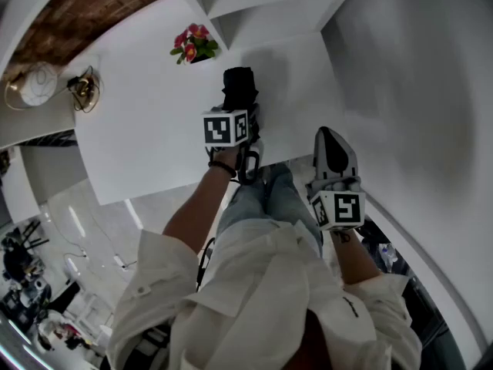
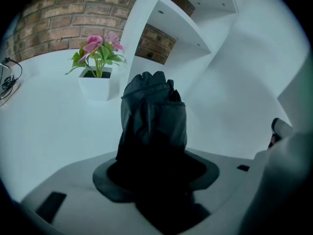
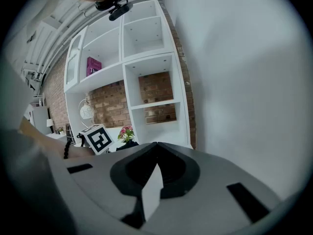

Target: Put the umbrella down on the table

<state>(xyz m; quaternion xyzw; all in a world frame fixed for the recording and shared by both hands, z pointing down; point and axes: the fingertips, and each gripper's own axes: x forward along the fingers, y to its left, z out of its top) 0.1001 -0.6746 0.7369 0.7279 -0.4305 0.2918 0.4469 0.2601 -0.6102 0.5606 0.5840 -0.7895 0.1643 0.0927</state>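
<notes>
A folded black umbrella (image 1: 239,83) sticks out forward from my left gripper (image 1: 240,112), which is shut on it over the white table (image 1: 146,129) near its right end. In the left gripper view the umbrella's bunched fabric (image 2: 154,116) fills the space between the jaws and hides the pads. I cannot tell whether the umbrella touches the table. My right gripper (image 1: 329,136) hangs beyond the table's right edge, close to the white wall. Its jaws meet at the tip (image 3: 154,144) with nothing between them.
A white pot with pink flowers (image 1: 195,45) (image 2: 96,82) stands at the table's far edge, just left of the umbrella. A round lamp (image 1: 38,83) and a coil of cable (image 1: 85,91) lie at the far left. White shelves (image 3: 146,82) rise behind the table.
</notes>
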